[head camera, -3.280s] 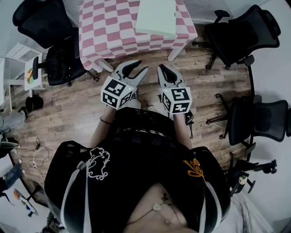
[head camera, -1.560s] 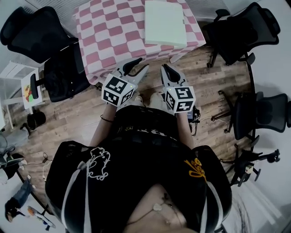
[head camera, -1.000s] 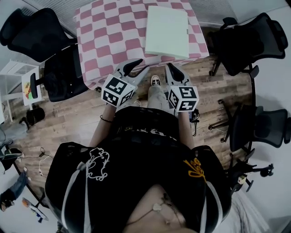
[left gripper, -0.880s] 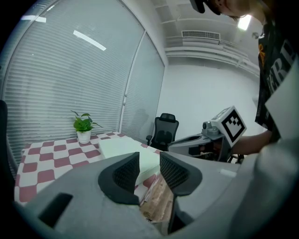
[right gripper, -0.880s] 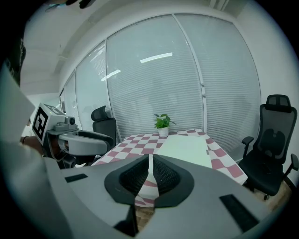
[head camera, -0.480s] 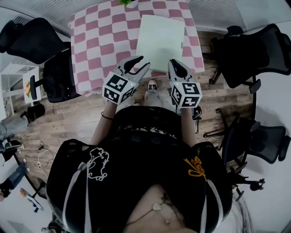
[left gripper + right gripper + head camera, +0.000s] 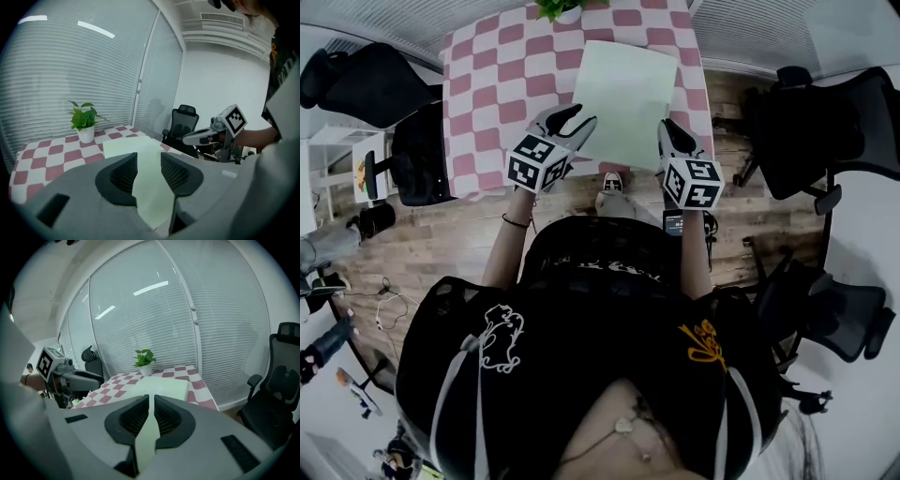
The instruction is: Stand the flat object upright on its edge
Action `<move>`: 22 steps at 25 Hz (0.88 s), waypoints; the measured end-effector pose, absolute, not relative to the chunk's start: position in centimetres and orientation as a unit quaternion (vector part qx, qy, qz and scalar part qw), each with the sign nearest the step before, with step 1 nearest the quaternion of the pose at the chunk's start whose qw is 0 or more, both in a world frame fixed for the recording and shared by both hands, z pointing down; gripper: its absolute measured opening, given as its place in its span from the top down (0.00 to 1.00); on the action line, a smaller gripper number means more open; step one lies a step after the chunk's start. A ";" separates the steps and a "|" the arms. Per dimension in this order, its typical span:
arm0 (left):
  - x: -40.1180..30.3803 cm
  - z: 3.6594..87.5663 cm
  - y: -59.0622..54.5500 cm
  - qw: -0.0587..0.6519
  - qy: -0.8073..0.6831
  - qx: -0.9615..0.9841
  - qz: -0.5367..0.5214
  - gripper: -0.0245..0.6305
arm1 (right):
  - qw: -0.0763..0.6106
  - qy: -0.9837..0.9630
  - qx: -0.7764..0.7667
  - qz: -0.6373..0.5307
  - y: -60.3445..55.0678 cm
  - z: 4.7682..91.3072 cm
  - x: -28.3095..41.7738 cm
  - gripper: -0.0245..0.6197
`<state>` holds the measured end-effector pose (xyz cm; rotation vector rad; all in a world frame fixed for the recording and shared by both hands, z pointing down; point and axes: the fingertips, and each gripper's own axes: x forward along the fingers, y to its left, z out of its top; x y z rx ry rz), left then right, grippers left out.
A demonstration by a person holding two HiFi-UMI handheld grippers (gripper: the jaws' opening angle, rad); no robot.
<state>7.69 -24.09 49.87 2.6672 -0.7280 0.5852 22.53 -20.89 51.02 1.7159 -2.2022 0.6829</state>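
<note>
A pale green flat board (image 7: pixel 623 89) lies flat on the table with the pink-and-white checked cloth (image 7: pixel 487 94). My left gripper (image 7: pixel 574 119) hangs over the board's near left edge, open, with nothing between its fingers. In the left gripper view the board (image 7: pixel 124 147) shows past that gripper (image 7: pixel 149 161). My right gripper (image 7: pixel 667 133) is shut and empty at the board's near right corner. The right gripper view shows the board (image 7: pixel 164 389) just ahead of the closed jaws (image 7: pixel 151 404). I cannot tell if either gripper touches the board.
A potted green plant (image 7: pixel 562 7) stands at the table's far edge, beyond the board. Black office chairs stand left (image 7: pixel 366 80) and right (image 7: pixel 811 122) of the table. A small white side table (image 7: pixel 366 169) is on the wooden floor at the left.
The person has walked up to the table. Both grippers have moved forward from over the floor to over the table's near edge, at the board's two near corners.
</note>
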 end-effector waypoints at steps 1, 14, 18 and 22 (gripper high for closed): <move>7.8 50.4 -24.6 0.162 -0.256 0.930 0.209 0.73 | 0.135 -0.760 0.587 0.242 -21.3 51.6 23.1 0.91; 8.1 58.6 -29.6 0.303 -0.267 0.880 0.251 0.40 | 0.090 -0.753 0.521 0.391 -25.7 59.2 26.0 0.59; 7.7 60.6 -32.1 0.378 -0.298 0.850 0.216 0.31 | 0.041 -0.727 0.506 0.462 -26.5 61.2 26.0 0.56; 7.5 62.7 -32.9 0.429 -0.296 0.828 0.208 0.30 | 0.003 -0.701 0.498 0.511 -27.0 62.5 26.0 0.55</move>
